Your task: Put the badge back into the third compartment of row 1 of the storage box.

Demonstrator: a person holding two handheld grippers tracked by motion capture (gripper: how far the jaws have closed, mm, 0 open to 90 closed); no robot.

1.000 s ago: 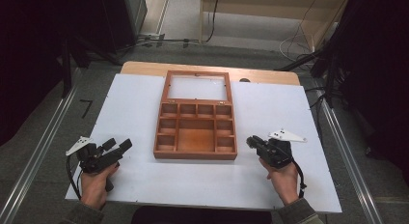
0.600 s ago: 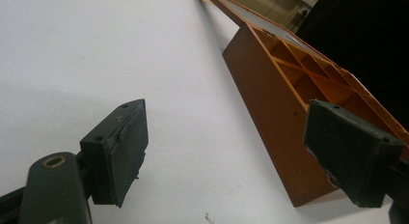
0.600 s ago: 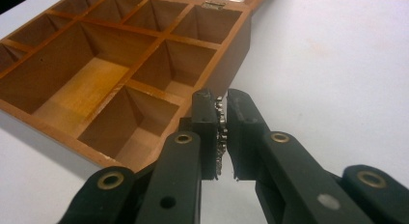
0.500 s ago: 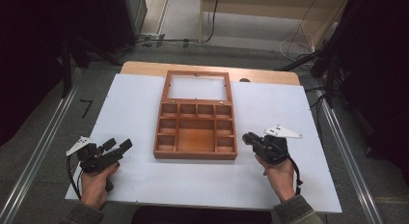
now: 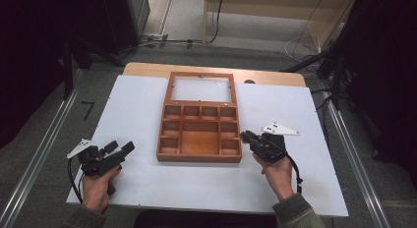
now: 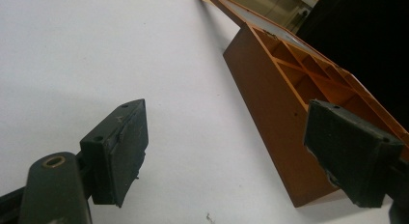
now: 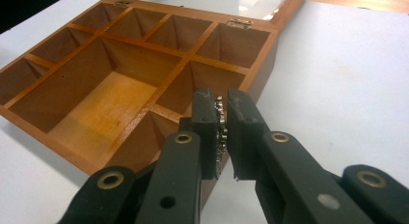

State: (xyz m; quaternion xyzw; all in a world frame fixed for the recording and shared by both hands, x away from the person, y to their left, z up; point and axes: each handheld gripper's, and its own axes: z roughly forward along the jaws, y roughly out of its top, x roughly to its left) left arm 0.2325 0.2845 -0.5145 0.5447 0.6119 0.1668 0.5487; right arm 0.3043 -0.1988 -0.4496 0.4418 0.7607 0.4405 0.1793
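Wooden box (image 5: 199, 132) lies open mid-surface (image 5: 133, 100), and the right gripper (image 7: 221, 119), clamped on a small beaded trinket (image 7: 221, 132), has drifted in to its right edge, likely to drop it in a compartment, while the left gripper (image 6: 226, 151) waits agape

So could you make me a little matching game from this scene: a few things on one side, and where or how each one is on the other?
Things:
1. left gripper
2. right gripper
3. wooden box
4. glass lid

States:
A. laid open flat behind the compartments
B. jaws wide apart, nothing between them
C. middle of the white table, compartments empty
D. clamped on a small silvery metal piece

Pairs: 1-B, 2-D, 3-C, 4-A
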